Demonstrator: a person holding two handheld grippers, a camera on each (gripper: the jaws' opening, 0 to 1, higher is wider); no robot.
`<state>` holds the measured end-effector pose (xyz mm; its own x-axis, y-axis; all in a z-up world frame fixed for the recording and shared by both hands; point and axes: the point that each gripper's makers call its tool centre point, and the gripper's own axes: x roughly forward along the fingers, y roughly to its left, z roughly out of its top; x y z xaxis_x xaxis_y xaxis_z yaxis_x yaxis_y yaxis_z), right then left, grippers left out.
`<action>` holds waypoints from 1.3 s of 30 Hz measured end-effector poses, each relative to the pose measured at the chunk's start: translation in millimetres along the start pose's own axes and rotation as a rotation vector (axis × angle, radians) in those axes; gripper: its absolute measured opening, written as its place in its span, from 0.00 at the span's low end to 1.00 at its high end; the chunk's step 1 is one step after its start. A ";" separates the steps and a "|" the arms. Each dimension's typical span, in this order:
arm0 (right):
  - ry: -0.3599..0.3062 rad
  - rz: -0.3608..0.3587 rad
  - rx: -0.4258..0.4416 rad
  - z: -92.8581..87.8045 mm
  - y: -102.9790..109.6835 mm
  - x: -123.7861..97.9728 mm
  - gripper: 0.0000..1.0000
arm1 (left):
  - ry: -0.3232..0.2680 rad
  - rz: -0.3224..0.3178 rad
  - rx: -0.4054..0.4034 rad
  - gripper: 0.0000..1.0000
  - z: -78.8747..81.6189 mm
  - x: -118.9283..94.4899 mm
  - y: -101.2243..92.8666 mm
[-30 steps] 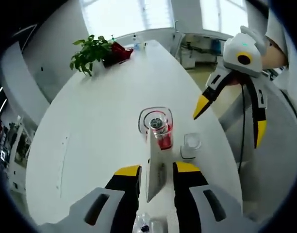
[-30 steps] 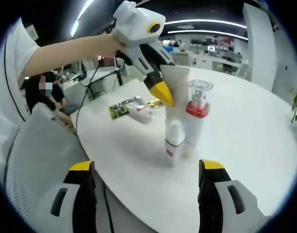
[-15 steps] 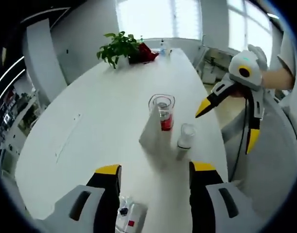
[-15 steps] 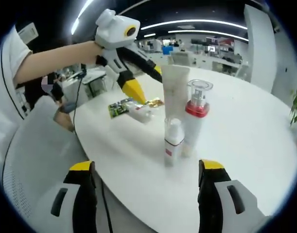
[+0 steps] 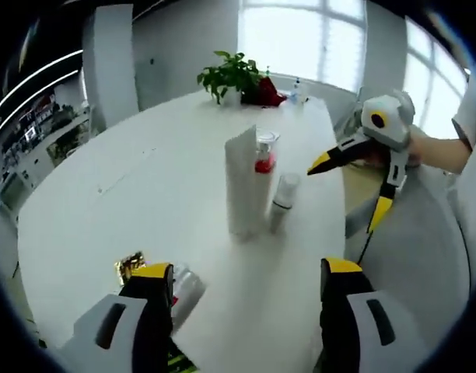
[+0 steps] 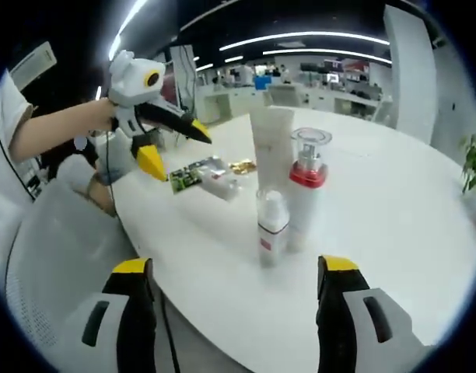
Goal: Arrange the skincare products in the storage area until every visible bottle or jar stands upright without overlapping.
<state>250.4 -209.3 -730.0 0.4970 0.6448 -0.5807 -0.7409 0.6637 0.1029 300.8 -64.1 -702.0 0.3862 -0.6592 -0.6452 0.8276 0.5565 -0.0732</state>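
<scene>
Near the table's edge we are seeing the small packets point(image 5: 180, 284) lying flat just beside our left gripper point(image 5: 242, 284), nearer than the right gripper point(image 6: 234, 276); both are holding jaws apart, empty.

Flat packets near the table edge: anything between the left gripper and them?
Nothing visible. The packets lie flat on the table just ahead of the left gripper, whose jaws are open and empty. The upright tube, pump bottle and small bottle stand off to one side.
</scene>
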 end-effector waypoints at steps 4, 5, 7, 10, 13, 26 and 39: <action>0.001 -0.010 0.006 -1.2 -2.7 -0.6 0.85 | -0.037 0.038 -0.087 0.84 -11.5 -10.5 -4.8; -0.001 -0.012 0.008 -1.1 -3.1 -0.9 0.85 | -0.042 0.053 -0.110 0.86 -16.6 -13.5 -5.8; 0.000 -0.018 0.007 -1.9 -4.7 -1.1 0.84 | -0.043 0.063 -0.131 0.89 -24.9 -17.8 -8.5; 0.018 -0.021 -0.010 -4.0 -3.6 -0.2 0.84 | -0.051 0.079 -0.167 0.92 -36.4 -25.8 -13.1; 0.025 -0.015 -0.021 -5.1 -2.6 0.8 0.84 | -0.075 0.111 -0.219 0.95 -45.4 -35.8 -16.1; 0.063 -0.030 -0.044 -11.0 -4.6 2.5 0.84 | -0.058 0.165 -0.373 0.99 -100.0 -52.9 -40.1; 0.117 -0.017 -0.053 -21.4 -2.7 4.1 0.84 | -0.040 0.197 -0.284 0.98 -96.1 -49.4 -35.3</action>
<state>244.8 -216.5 -750.0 0.4561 0.5825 -0.6728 -0.7569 0.6516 0.0510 213.4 -2.6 -740.6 0.5479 -0.5411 -0.6380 0.5912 0.7900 -0.1623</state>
